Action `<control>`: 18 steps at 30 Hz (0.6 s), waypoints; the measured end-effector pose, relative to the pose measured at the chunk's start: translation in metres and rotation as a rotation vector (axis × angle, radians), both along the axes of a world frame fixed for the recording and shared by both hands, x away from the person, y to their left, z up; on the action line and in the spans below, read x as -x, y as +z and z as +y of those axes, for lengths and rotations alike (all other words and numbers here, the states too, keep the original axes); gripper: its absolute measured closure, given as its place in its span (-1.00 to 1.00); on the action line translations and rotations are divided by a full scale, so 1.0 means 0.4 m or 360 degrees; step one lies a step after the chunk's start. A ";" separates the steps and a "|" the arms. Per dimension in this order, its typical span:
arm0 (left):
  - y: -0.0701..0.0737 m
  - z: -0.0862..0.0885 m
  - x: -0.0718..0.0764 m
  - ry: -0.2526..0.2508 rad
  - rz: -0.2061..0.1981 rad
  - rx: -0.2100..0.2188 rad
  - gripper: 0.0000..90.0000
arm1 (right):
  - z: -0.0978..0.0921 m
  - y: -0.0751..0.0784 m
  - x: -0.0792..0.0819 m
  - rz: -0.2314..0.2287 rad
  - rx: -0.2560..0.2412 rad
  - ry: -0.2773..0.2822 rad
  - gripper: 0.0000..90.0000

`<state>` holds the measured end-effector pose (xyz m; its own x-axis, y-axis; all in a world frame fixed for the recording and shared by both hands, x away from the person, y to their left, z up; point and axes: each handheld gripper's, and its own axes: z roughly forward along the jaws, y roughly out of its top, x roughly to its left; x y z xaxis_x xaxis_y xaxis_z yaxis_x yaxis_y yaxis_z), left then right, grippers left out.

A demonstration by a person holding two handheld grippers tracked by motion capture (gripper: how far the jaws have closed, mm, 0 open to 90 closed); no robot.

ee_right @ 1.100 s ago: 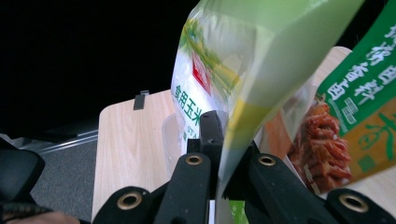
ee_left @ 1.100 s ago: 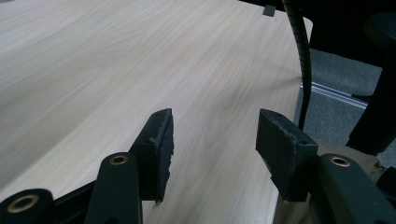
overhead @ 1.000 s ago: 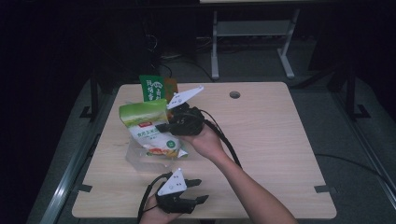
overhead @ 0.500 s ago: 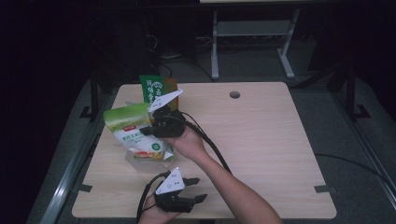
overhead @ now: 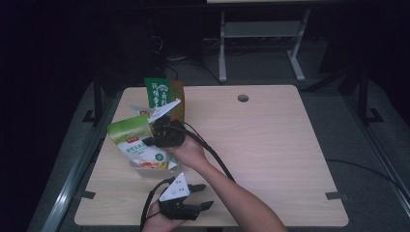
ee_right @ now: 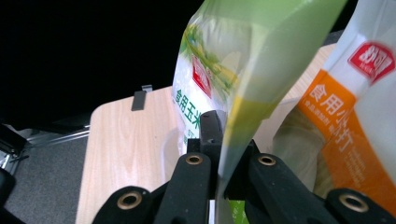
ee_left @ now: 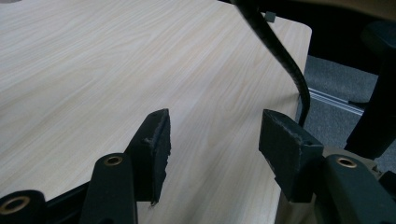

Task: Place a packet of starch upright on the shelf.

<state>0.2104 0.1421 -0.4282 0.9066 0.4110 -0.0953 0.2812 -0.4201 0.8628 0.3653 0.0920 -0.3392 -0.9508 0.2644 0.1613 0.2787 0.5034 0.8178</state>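
A white bag with a green top (overhead: 130, 137) hangs tilted over the left part of the wooden table (overhead: 270, 145). My right gripper (overhead: 151, 137) is shut on the bag's edge. In the right gripper view the jaws (ee_right: 219, 135) pinch the green and white bag (ee_right: 243, 60), with a white and orange bag (ee_right: 336, 107) beside it. My left gripper (overhead: 205, 195) rests near the table's front edge. It is open, with nothing between its fingers (ee_left: 154, 140) but bare table.
A dark green bag (overhead: 157, 94) stands upright at the table's back left, with a brownish pack beside it. A round cable hole (overhead: 243, 98) sits near the back edge. The right gripper's black cable (ee_left: 280, 51) trails across the table. A metal frame (overhead: 261, 34) stands beyond.
My right gripper has carried the green-topped bag to the left and slightly nearer, tilting it more upright. The left gripper has stayed put and open.
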 end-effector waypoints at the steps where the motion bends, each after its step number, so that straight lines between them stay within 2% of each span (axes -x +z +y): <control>1: 0.000 0.000 0.001 0.0000 0.0001 -0.0003 -0.05 | 0.000 -0.008 -0.002 0.0006 0.0001 -0.0001 0.97; 2: 0.000 -0.001 0.001 0.0000 0.0006 -0.0001 -0.05 | 0.001 -0.014 -0.003 0.0029 -0.0003 -0.0001 0.97; 5: 0.000 -0.001 0.002 -0.0004 0.0005 0.0000 -0.05 | -0.002 -0.035 -0.007 0.0037 0.0003 -0.0009 0.97; 9: 0.000 -0.003 0.003 -0.0008 0.0000 -0.0003 -0.05 | -0.010 -0.041 -0.010 0.0057 -0.0020 -0.0025 0.95; 11: 0.000 -0.003 0.004 -0.0010 0.0001 -0.0004 -0.04 | -0.014 -0.046 -0.004 0.0024 0.0021 0.0002 0.89; 13: -0.001 -0.004 0.004 -0.0010 0.0001 -0.0008 -0.05 | -0.014 -0.045 0.000 0.0028 0.0020 -0.0002 0.85; 14: -0.001 -0.005 0.004 -0.0012 0.0001 -0.0007 -0.05 | -0.017 -0.045 0.000 0.0002 0.0034 0.0005 0.80; 15: -0.001 -0.005 0.005 -0.0013 0.0003 -0.0007 -0.04 | -0.019 -0.042 0.002 0.0014 0.0027 0.0001 0.77; 18: -0.001 -0.007 0.005 -0.0015 -0.0001 -0.0011 -0.05 | -0.034 -0.036 0.001 -0.0015 0.0040 -0.0007 0.72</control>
